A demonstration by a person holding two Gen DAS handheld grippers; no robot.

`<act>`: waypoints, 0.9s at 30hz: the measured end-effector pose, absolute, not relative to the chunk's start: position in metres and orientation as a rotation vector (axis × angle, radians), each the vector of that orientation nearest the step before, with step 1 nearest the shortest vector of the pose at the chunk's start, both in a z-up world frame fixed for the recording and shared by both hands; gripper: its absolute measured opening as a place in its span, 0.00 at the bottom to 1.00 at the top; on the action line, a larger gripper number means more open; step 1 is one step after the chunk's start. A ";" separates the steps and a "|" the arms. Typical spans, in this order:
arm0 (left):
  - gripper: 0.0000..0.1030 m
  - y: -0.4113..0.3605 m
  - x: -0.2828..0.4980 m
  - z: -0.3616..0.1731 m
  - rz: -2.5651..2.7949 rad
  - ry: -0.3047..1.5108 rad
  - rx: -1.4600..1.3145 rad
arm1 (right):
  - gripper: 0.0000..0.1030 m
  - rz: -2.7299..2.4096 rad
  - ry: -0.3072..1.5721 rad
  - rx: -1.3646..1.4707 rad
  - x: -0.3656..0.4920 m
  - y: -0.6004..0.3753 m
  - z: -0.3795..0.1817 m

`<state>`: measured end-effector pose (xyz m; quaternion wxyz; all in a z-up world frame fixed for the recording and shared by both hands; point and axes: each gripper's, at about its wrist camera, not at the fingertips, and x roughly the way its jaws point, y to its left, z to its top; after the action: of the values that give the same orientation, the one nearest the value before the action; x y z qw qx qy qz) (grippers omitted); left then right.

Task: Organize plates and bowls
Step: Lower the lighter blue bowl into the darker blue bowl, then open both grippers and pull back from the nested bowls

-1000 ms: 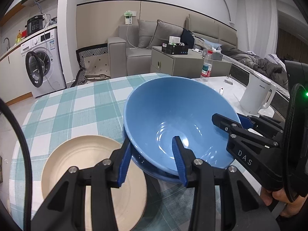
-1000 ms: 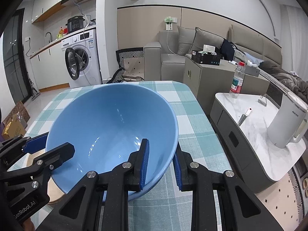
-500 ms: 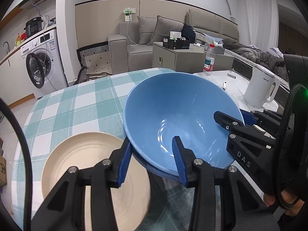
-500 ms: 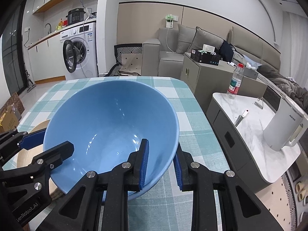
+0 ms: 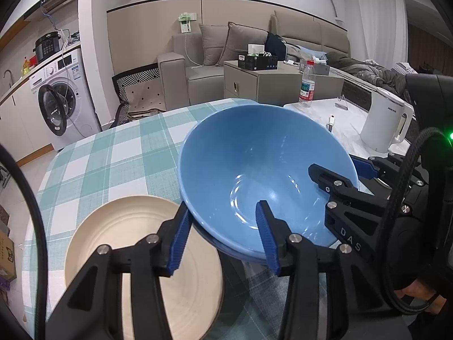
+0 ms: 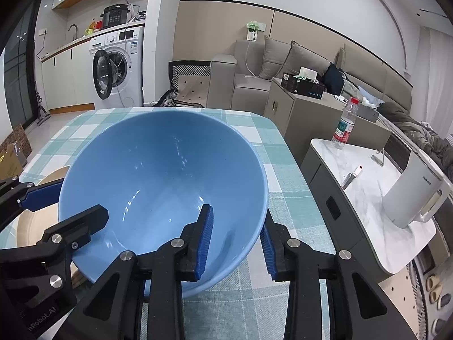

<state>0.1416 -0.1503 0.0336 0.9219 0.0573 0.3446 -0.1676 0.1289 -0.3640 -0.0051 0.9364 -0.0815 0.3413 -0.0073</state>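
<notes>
A deep blue bowl [image 5: 254, 164] [image 6: 170, 170] sits tilted on the rim of a second blue dish [image 5: 226, 252], on the checked table. My left gripper [image 5: 222, 205] straddles the bowl's near-left rim, one pad outside and one inside. Its jaws are opening. My right gripper [image 6: 235, 218] straddles the right rim in the same way and its jaws are opening too. A gap shows between its inner pad and the wall. Each gripper appears in the other's view: the right gripper [image 5: 334, 175] and the left gripper [image 6: 56, 206]. A cream plate [image 5: 136, 249] [image 6: 48, 181] lies just left of the bowl.
The teal checked tablecloth [image 5: 113, 155] runs back to a rounded far edge. A white marble side table [image 6: 368, 198] to the right holds a white kettle [image 6: 416, 195] and a water bottle [image 6: 345, 124]. A sofa and a washing machine stand beyond.
The right gripper's pads have spread apart from the bowl's wall. The left gripper's pads stand slightly wider. The bowl has stayed in place.
</notes>
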 end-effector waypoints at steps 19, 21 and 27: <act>0.66 -0.141 0.143 0.035 -0.381 0.740 0.062 | 0.78 0.099 0.675 -0.148 0.127 -0.371 0.007; 0.77 -0.137 0.144 0.036 -0.376 0.739 0.047 | 0.80 0.103 0.666 -0.142 0.124 -0.375 0.010; 0.96 -0.122 0.148 0.040 -0.366 0.731 0.002 | 0.90 0.104 0.665 -0.082 0.122 -0.393 0.013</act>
<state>0.1484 -0.1224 0.0401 0.9175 0.0011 0.3556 -0.1779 0.1218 -0.3927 0.0133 0.9430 -0.0404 0.3262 0.0510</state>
